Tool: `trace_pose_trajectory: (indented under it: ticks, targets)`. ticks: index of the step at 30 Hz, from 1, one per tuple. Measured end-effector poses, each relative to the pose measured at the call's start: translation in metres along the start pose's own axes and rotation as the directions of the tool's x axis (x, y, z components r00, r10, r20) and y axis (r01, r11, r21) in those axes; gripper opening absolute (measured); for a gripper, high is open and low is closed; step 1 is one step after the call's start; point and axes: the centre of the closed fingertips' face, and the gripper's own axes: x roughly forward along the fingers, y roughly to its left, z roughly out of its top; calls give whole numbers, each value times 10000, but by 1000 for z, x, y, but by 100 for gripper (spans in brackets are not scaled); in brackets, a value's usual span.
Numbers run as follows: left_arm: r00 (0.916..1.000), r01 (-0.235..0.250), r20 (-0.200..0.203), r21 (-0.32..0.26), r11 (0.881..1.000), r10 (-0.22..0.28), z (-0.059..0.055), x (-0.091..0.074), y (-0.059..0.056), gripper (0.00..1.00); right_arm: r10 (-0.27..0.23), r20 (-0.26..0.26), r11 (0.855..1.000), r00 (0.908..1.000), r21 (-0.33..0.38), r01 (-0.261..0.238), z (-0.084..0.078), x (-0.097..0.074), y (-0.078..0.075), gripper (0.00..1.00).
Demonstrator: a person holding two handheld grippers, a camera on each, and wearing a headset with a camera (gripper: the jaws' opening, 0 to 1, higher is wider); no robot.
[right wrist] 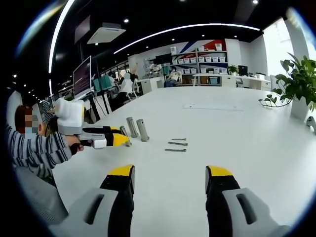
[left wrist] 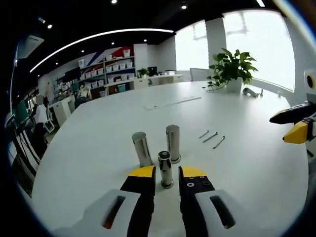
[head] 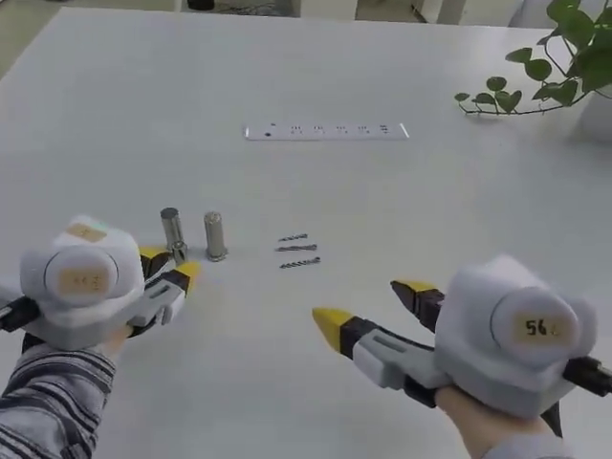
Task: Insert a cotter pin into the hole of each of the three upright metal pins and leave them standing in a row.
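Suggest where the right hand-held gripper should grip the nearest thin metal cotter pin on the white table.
Likely mid-shaft, from above, jaws crosswise: the nearest thin metal cotter pin lies flat on the white table, another cotter pin close on its far side. The right hand-held gripper is open.

Table [head: 239, 382]: plain pale grey-white, no pattern.
Metal pins [head: 214, 235]: shiny silver-grey.
Cotter pins [head: 297, 249]: dark grey metal.
Left gripper [head: 170, 264]: white body, grey and black jaws, yellow tips.
Right gripper [head: 371, 304]: the same white, grey and black, yellow tips; yellow-orange digits on its round face.
Power strip [head: 326, 131], upper centre: white with dark sockets.
Plant [head: 564, 57], upper right: green leaves.
Sleeve [head: 53, 402], lower left: grey with thin dark and white stripes.
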Motion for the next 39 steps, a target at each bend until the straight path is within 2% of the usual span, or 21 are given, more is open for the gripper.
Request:
trace_pose_trajectory:
  ticks: [7,16,23,29,35,39]
  targets:
    - [9998,-74,-161,275,9996,78,-5,3,0,9,-53,-107,10000,9999,-22,53,-3,0,-1,54]
    - [10000,-38,-5,196,9998,38,2,9,0,6,-34,-267,10000,9996,-65,32,-7,2,-4,54]
    - [9998,190,10,69,9998,-190,5,10,-4,5,-199,-226,9997,9995,-150,196,-5,2,-7,54]
    - [9988,495,-32,229,9985,-495,5,7,-12,5,-200,-228,9997,9995,-167,196,-5,1,-7,54]
    - [9946,1035,-3,375,9939,-1036,5,3,-30,5,-152,-181,9998,9997,-144,149,-3,1,-7,54]
    - [9893,1457,-20,598,9875,-1458,5,1,-48,5,-99,-189,9998,9998,-154,96,-3,1,-5,53]
